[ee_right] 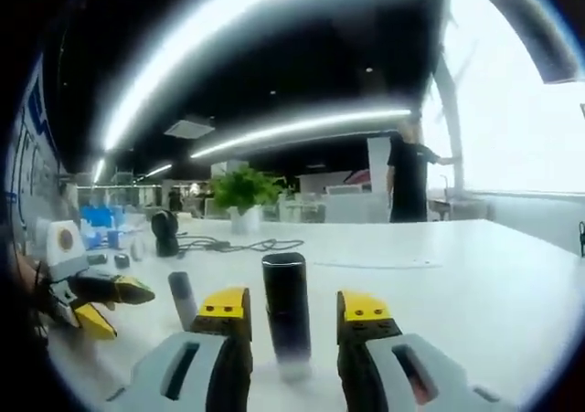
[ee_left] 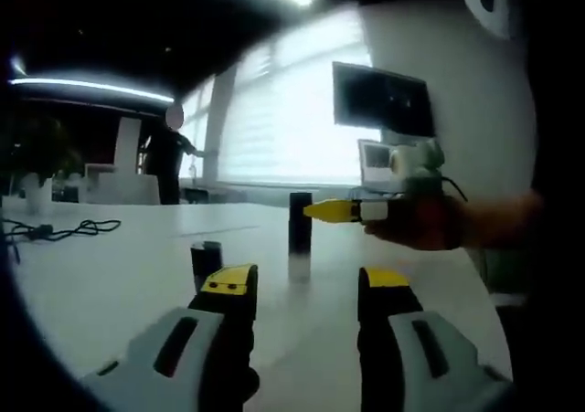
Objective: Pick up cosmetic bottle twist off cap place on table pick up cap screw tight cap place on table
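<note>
Up close in the right gripper view, the right gripper (ee_right: 293, 313) rises from the bottom of the frame with its yellow-tipped jaws spread, and the cosmetic bottle (ee_right: 286, 311) stands upright between them near the lower middle; whether either jaw touches it I cannot tell. It is a dark, slender cylinder with a paler base, standing on the white table (ee_right: 457, 284). Just to its left a smaller dark cap (ee_right: 183, 298) stands on the table. At the left edge the left gripper (ee_right: 105, 304) comes in, jaws apart.

In the left gripper view the left gripper (ee_left: 306, 286) is spread at the bottom, holding nothing. Beyond it the bottle (ee_left: 300, 234) stands at centre, the cap (ee_left: 207, 261) nearer and to the left. The right gripper (ee_left: 340, 212) reaches in from the right, held by a hand (ee_left: 416, 222), its yellow tip beside the bottle.

Further off, a black cable (ee_right: 228, 244) and a potted plant (ee_right: 243, 195) sit on the table, and a person (ee_right: 409, 176) in dark clothes stands by the bright window (ee_left: 292, 129).
</note>
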### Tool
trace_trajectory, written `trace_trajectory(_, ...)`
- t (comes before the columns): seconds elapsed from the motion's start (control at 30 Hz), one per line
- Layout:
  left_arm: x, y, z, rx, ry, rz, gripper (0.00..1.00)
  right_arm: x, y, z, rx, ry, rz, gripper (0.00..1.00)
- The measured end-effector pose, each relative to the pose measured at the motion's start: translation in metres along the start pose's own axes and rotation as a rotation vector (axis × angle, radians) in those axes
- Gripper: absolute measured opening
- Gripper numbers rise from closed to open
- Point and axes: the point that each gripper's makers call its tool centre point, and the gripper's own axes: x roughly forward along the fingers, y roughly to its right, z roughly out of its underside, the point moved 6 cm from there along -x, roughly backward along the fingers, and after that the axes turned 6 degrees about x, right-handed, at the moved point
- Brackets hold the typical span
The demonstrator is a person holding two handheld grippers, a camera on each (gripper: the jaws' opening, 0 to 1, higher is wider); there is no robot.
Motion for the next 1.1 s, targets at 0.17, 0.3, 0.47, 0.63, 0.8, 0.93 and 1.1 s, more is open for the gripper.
trace_trajectory(0.17, -0.006, -0.001, -0.007, 0.01, 0.003, -0.024, 0.34, -0.01, -0.002, -0.008, 0.027, 0.035, -0.022, 0.39)
trace_trajectory(0.3, -0.015, -0.001, -0.01, 0.009, 0.0, -0.046, 0.37, -0.019, -0.005, -0.011, 0.022, 0.034, -0.036, 0.41)
trace_trajectory(0.47, -0.026, -0.004, -0.013, 0.007, 0.003, -0.09, 0.38, -0.03, -0.008, -0.009, 0.013, 0.034, -0.049, 0.43)
trace_trajectory(0.63, -0.036, -0.006, -0.015, 0.012, 0.008, -0.115, 0.38, -0.044, -0.009, -0.011, 0.002, 0.04, -0.06, 0.45)
trace_trajectory(0.8, -0.042, -0.007, -0.019, 0.036, 0.012, -0.138, 0.38, -0.053, -0.007, -0.01, 0.001, 0.044, -0.062, 0.46)
trace_trajectory(0.93, -0.046, -0.009, -0.022, 0.04, 0.02, -0.162, 0.38, -0.06, -0.01, -0.013, 0.004, 0.056, -0.076, 0.47)
trace_trajectory(1.1, -0.051, -0.009, -0.029, 0.047, 0.033, -0.186, 0.38, -0.068, -0.012, -0.013, -0.019, 0.051, -0.107, 0.48)
